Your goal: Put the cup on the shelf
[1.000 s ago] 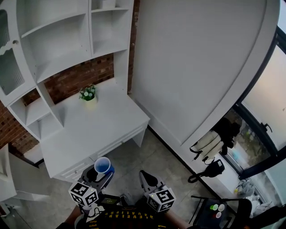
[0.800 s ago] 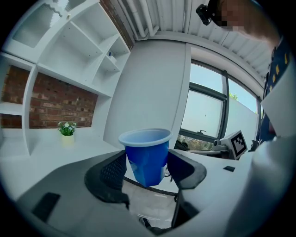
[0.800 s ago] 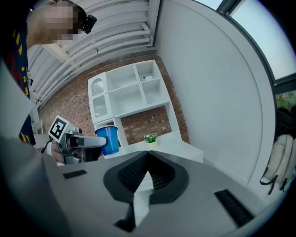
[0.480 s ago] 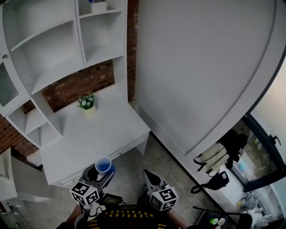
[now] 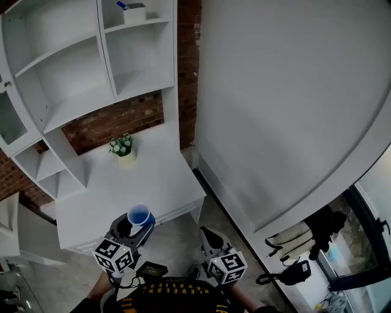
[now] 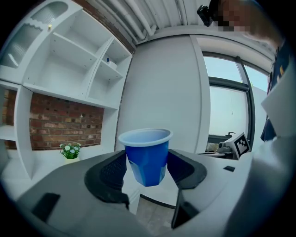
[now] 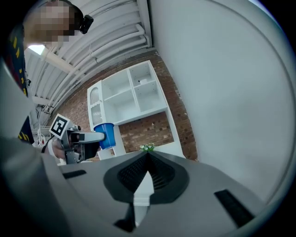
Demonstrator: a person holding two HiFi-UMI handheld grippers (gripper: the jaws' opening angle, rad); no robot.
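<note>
A blue plastic cup [image 6: 147,155] with a pale rim stands upright between the jaws of my left gripper [image 6: 147,172], which is shut on its sides. In the head view the cup [image 5: 140,216] hangs over the front edge of the white desk [image 5: 156,177], left gripper [image 5: 135,227] under it. From the right gripper view the cup [image 7: 106,134] shows at the left. My right gripper [image 5: 208,238] is beside it, lower right, jaws shut with nothing between them [image 7: 147,159]. The white shelf unit [image 5: 79,67] rises behind the desk, its compartments bare.
A small potted plant [image 5: 123,148] stands on the desk near the brick wall [image 5: 116,119]. A small box [image 5: 134,12] sits in the top right shelf compartment. A large white wall panel [image 5: 287,110] fills the right. Bags [image 5: 299,241] lie on the floor at lower right.
The view has shifted toward the desk and shelves. Both grippers and the cup sit closer to the desk's front edge. The grip on the cup is unchanged.
</note>
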